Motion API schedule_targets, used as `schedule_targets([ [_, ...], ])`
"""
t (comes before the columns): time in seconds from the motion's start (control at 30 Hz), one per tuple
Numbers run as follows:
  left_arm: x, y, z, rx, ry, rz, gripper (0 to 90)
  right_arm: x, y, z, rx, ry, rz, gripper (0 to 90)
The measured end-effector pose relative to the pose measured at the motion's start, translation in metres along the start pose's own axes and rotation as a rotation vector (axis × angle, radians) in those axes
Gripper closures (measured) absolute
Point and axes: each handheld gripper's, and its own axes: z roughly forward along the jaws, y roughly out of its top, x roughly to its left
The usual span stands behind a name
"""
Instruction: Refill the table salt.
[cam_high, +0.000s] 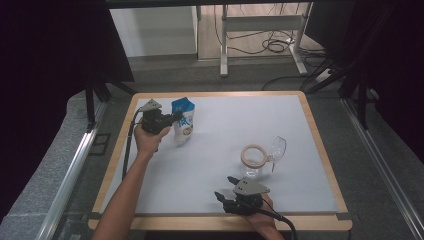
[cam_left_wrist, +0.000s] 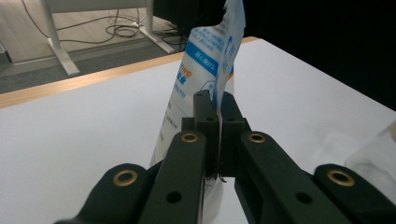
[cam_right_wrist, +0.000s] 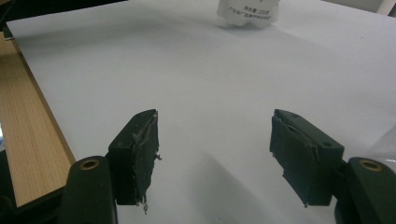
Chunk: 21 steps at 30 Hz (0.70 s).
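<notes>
Surface: white table top (cam_high: 225, 150), wooden rim.
Left gripper (cam_left_wrist: 218, 112): clamped on blue-white pouch (cam_left_wrist: 205, 70), at its side seam.
Pouch: likely light, floppy, slippery; pinch the seam.
Right gripper (cam_right_wrist: 215, 154): jaws apart, empty.

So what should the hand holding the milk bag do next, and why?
Probably lift the blue and white pouch slightly and carry it toward the glass jar. The left gripper is already shut on its edge, and the open right gripper waits near the jar.
</notes>
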Motion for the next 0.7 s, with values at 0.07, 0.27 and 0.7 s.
schedule_targets([
  [0.07, -0.003, -0.001, -0.004, -0.005, -0.025, -0.004, 90.0, 0.001, 0.000, 0.001, -0.002, 0.000, 0.001, 33.6],
  [0.27, -0.015, -0.003, -0.015, -0.034, -0.096, -0.019, 90.0, 0.003, 0.000, 0.002, 0.000, 0.001, -0.005, 33.6],
  [0.7, -0.032, -0.007, -0.033, -0.069, -0.180, -0.039, 90.0, 0.004, 0.001, 0.003, 0.002, -0.007, -0.004, 33.6],
])
